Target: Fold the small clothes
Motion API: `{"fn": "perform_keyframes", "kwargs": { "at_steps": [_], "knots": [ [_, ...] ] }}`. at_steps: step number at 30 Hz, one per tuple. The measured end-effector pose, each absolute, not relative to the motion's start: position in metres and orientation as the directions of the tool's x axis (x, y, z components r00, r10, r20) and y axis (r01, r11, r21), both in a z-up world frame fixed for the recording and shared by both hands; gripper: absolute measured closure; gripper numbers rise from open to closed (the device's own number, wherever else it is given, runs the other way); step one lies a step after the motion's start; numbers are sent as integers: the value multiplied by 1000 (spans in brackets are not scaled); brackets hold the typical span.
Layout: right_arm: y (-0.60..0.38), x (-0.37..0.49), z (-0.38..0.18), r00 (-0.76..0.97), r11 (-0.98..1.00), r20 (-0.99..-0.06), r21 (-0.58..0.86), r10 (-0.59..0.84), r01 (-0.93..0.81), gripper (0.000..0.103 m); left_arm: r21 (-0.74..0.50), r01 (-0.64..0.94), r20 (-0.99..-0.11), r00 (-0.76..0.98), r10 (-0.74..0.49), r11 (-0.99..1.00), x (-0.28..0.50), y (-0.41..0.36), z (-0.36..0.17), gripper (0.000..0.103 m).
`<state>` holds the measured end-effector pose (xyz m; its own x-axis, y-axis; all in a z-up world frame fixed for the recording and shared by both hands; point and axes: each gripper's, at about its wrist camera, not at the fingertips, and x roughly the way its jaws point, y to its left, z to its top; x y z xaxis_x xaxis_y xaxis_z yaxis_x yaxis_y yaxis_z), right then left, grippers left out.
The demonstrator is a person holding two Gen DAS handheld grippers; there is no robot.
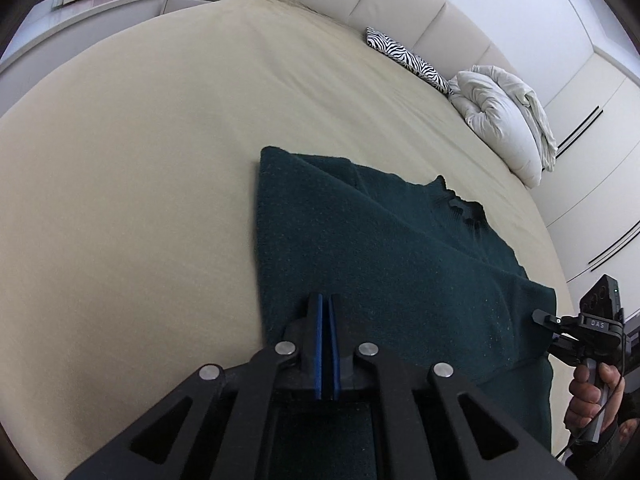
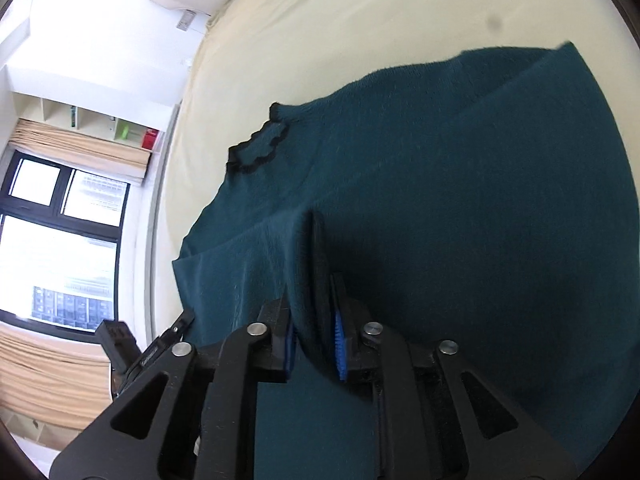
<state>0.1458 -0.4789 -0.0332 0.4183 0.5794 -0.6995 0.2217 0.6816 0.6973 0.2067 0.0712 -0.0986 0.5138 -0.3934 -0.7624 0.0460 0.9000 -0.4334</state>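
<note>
— Start with the left hand-held gripper (image 1: 327, 300). How does it stand?

— Clenched tight: the two blue pads (image 1: 319, 344) lie flat together with no cloth showing between them, tips resting over the near part of the dark teal knitted sweater (image 1: 380, 248).

— And the right hand-held gripper (image 2: 316, 280)?

— Grasping the sweater. A raised fold of the knit with a dark edge band stands pinched between its blue pads (image 2: 340, 344). From the left wrist view that gripper (image 1: 538, 316) sits at the garment's right-hand edge, a person's hand (image 1: 590, 396) wrapped round its handle.

— Where does the sweater lie?

— Spread on the cream bedsheet (image 1: 160, 160), partly doubled over, its black scalloped collar (image 2: 260, 148) pointing away from the grippers.

— Any containers about?

— Only open cubby shelves (image 2: 80, 120) above the window (image 2: 60, 240), holding a red box and a few small items too small to tell.

— Room to move?

— Wide bare sheet to the left of and beyond the sweater. A zebra-striped cushion (image 1: 408, 58) and a bundled white duvet (image 1: 508, 120) lie against the padded headboard (image 1: 400, 4), well apart from the garment.
</note>
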Motion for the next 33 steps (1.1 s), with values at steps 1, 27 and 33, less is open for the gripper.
{"fn": "perform_keyframes", "kwargs": {
  "at_steps": [1,27,33],
  "knots": [
    [-480,143,-33,424,679,-697,699,578,223,88,-433,46,-762,514,-393,900,206,71,-99,97],
    [-521,156,-43,443,720,-761,624,473,304,89,-740,-53,-621,437,-650,671,284,115,-120,93],
    [-510,127,-1,544,705,-663,687,514,172,77,-804,-50,-538,485,-690,592,270,128,-110,74]
  ]
}}
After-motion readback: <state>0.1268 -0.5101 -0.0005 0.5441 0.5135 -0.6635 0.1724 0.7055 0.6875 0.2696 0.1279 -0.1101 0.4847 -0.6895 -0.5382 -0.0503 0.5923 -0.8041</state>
